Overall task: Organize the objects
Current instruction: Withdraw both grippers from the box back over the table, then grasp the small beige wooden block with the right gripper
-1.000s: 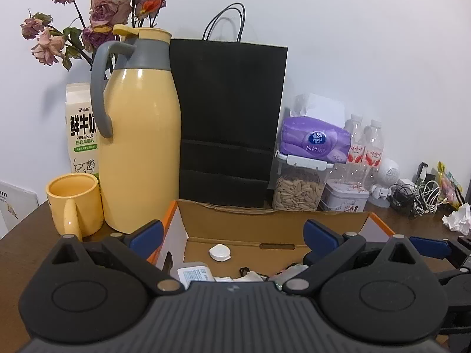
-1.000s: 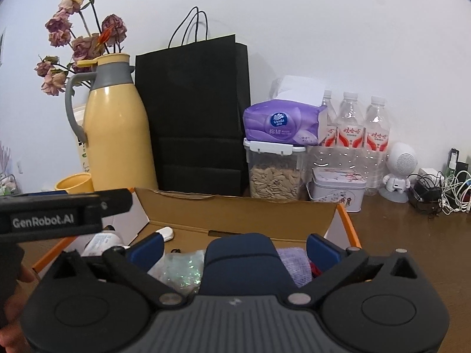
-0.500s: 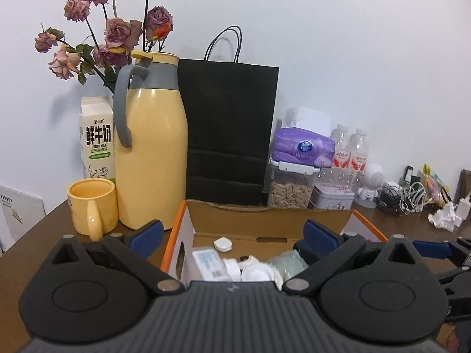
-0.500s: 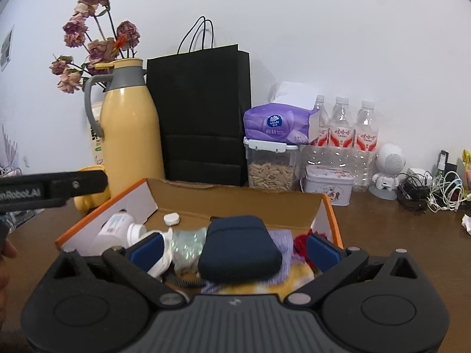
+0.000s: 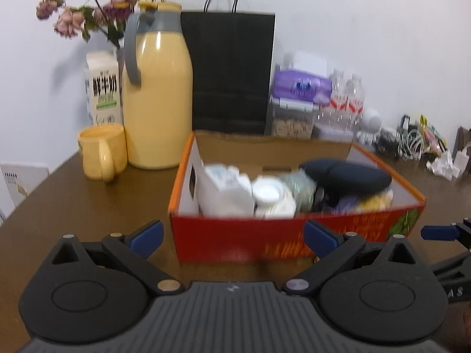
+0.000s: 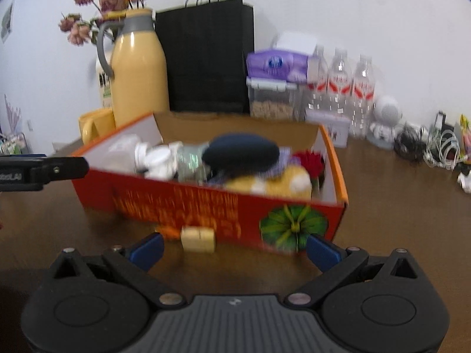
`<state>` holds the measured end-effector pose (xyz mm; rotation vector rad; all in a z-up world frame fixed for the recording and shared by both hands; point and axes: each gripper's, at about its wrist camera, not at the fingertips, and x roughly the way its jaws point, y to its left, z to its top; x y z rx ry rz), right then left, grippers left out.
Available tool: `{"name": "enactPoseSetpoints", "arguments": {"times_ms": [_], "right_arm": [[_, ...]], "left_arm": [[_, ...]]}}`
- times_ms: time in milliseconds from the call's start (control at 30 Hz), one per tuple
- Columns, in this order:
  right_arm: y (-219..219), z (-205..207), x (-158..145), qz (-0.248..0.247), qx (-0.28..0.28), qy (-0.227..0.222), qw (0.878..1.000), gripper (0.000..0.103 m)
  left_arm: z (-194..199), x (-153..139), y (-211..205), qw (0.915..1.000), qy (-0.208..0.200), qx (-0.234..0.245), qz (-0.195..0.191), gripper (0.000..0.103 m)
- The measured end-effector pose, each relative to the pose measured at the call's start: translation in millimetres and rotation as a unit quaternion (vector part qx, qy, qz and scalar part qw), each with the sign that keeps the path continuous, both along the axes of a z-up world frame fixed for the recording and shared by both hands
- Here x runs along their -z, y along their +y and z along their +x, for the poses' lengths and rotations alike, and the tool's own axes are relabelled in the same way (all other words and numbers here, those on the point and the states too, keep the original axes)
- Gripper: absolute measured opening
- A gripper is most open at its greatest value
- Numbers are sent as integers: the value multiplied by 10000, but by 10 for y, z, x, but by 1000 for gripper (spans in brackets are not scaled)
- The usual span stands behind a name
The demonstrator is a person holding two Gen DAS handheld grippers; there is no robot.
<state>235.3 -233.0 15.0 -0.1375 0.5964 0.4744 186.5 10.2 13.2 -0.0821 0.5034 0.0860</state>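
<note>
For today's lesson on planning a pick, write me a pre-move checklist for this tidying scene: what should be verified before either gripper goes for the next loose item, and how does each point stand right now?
1. Left gripper free: ok, jaws wide apart, nothing between them.
2. Right gripper free: ok, jaws open and empty.
3. Loose item located: ok, a small cream block lies on the table in front of the red box, between the right jaws' line of reach.
4. What the orange bit beside the block is: cannot tell, too blurred.
5. Room in the box: not ok, the navy pouch already sits heaped above the rim.
6. Image sharp enough for aiming: not ok, both views are motion-blurred.
</note>
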Motion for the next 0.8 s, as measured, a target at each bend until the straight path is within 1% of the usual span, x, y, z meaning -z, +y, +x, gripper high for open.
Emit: {"name": "enactPoseSetpoints", "arguments": {"times_ms": [100,167,200,300,367,400,467,533,567,800], "right_arm": [[26,40,82,-89,7,157,9998,101],[58,60,105,-90,-66,200,9997,93],[79,59,119,-92,-86,202,9997,92],[153,74,148,-43,-98,243,9996,81],[205,95,161,52,-108,296,9995,71],[227,109,168,87,-91,313,9994,69],[267,147,175,137,-25,351,9993,58],[287,192,180,227,34,412,9989,50],[296,208,184,264,54,441,9987,48],[373,224,209,284,85,494,9983,48]], "left_arm": [[-33,83,8,9999,158,36,12,103],[-58,84,14,9999,141,51,-7,103],[-66,79,21,9999,119,58,-26,103],[-59,73,31,9999,117,66,-63,103],[-61,68,29,9999,123,70,-76,103],[-64,67,31,9999,119,74,-86,103],[-70,63,28,9999,115,87,-94,103],[-75,62,21,9998,113,115,-93,103],[-78,62,15,9998,113,127,-90,103],[-77,72,-2,9997,145,157,-67,103]]}}
